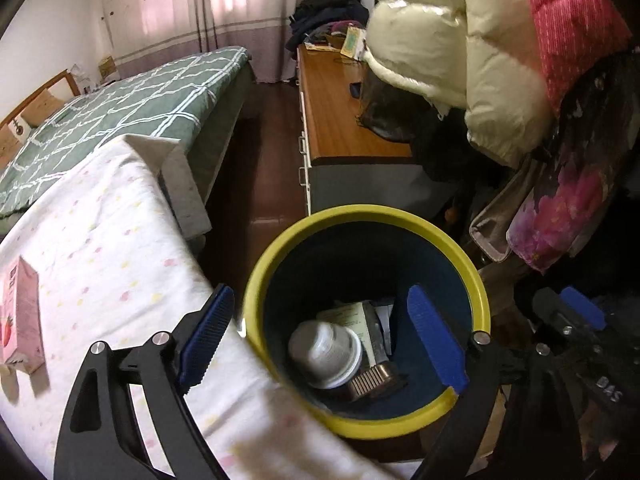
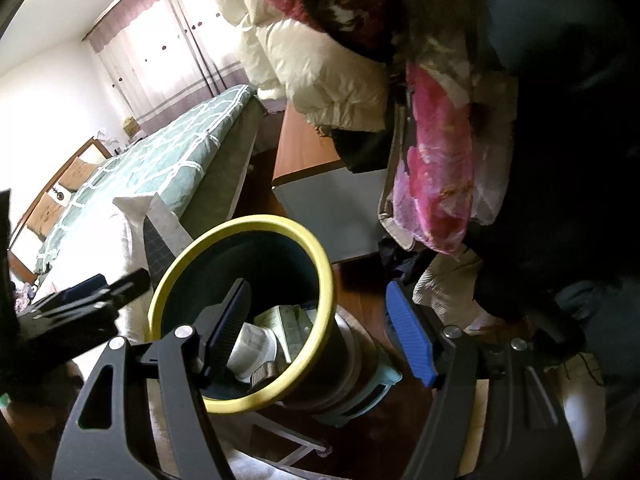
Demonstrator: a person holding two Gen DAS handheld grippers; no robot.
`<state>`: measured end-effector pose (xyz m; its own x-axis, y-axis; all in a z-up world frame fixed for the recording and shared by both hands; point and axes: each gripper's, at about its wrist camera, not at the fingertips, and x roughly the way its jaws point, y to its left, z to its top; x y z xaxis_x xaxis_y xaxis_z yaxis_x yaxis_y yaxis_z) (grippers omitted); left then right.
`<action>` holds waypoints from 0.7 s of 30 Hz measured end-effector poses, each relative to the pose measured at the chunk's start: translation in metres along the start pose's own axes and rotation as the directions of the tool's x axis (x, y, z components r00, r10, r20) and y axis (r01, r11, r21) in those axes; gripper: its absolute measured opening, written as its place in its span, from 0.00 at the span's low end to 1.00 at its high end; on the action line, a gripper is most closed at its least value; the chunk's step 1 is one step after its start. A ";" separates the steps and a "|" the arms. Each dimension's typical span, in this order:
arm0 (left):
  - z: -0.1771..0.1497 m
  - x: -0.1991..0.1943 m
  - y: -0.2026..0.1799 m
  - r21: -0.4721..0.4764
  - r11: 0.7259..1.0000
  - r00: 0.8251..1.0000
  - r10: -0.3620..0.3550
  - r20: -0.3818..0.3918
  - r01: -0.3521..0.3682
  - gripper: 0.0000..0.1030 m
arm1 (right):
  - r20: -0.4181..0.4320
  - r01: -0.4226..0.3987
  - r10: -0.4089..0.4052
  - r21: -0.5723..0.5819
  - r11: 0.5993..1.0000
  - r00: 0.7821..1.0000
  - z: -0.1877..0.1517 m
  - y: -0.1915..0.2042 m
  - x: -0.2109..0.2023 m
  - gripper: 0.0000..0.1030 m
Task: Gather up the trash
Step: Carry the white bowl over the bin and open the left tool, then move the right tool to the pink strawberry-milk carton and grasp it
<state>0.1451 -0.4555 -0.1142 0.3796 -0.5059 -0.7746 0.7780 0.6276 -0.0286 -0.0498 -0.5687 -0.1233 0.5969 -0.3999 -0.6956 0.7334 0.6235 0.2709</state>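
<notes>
Left wrist view: a bedroom. A white spotted cloth [image 1: 120, 240] covers the near surface at left. A bed with a green grid-pattern cover [image 1: 132, 108] lies beyond it, and closed curtains [image 1: 192, 12] hang at the far wall. A wooden-topped cabinet [image 1: 340, 120] stands at far centre. Hung clothing, including a cream padded jacket [image 1: 480, 60], fills the right side. The floor is dark wood.

A pink carton [image 1: 22, 316] lies on the spotted cloth at the left edge, well apart from the bin.

The trash bin [image 1: 280, 256], dark with a yellow rim, stands near centre, just beside the edge of the cloth-covered surface. Inside it lie a white ribbed container [image 1: 324, 354], a printed paper package [image 1: 356, 316] and a small ridged metallic item [image 1: 372, 382].

The left gripper [image 1: 322, 342] hovers over the bin mouth with its blue pads spread wide and nothing between them. The right gripper [image 2: 324, 332] straddles the bin's right rim, one finger over the opening and one outside; its pads are likewise apart and hold nothing.
</notes>
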 end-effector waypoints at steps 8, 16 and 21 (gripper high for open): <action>-0.024 -0.048 0.054 -0.083 0.996 0.997 0.050 0.056 -0.045 0.88 | -0.034 -0.021 0.020 -0.045 0.999 0.999 -0.008 0.025 0.009 0.65; -0.070 -0.101 0.135 -0.218 0.961 0.975 0.197 0.103 -0.171 0.88 | -0.054 -0.049 0.043 -0.110 0.993 0.998 -0.014 0.063 0.011 0.65; -0.109 -0.130 0.188 -0.298 0.917 0.946 0.308 0.103 -0.267 0.88 | -0.082 -0.092 0.078 -0.178 0.980 0.994 -0.023 0.102 0.014 0.66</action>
<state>0.1876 -0.2072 -0.0878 0.6503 -0.3455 -0.6766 0.4626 0.8865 -0.0081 0.0259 -0.4953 -0.1213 0.6237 -0.2938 -0.7243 0.6060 0.7671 0.2107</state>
